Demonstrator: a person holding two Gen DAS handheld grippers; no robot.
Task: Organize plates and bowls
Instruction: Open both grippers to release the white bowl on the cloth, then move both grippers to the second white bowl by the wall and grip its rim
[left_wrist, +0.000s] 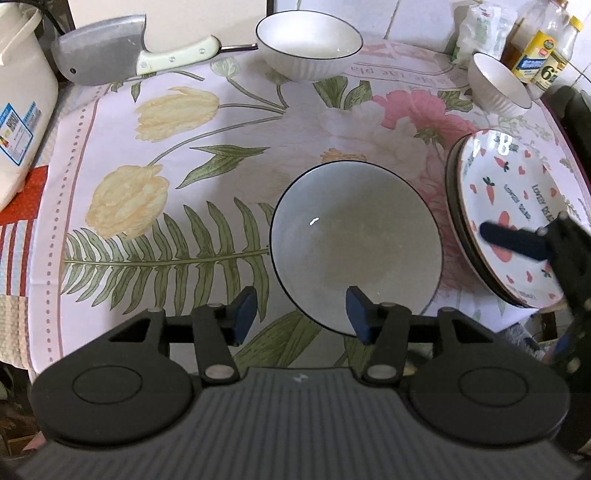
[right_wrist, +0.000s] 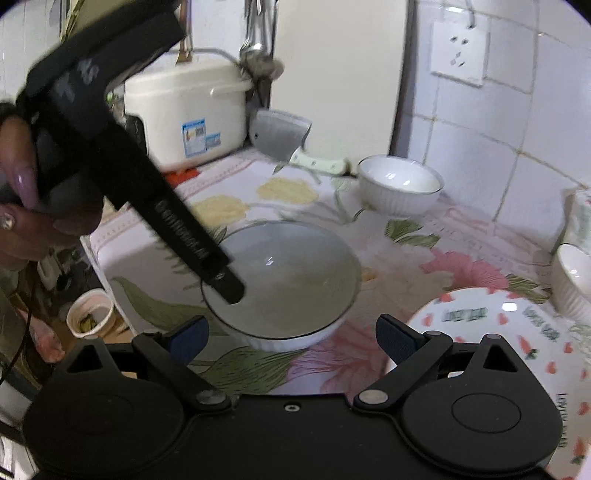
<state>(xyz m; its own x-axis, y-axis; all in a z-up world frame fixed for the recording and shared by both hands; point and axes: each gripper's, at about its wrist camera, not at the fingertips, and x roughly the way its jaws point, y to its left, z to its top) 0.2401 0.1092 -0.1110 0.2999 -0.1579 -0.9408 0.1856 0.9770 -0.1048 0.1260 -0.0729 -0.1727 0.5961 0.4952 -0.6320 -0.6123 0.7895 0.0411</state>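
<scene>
Left gripper released astride bowl rim — right gripper spread, empty.

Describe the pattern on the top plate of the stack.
White plate with red hearts, carrots and dark lettering; clearest in the left wrist view.

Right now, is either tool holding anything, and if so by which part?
Nothing is held. The left tool stands open astride the near rim of the big bowl without pressing it; the right tool is open and empty.

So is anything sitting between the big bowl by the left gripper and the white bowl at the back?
Nothing visible: only bare floral cloth lies between the grey bowl and the far white bowl.
</scene>
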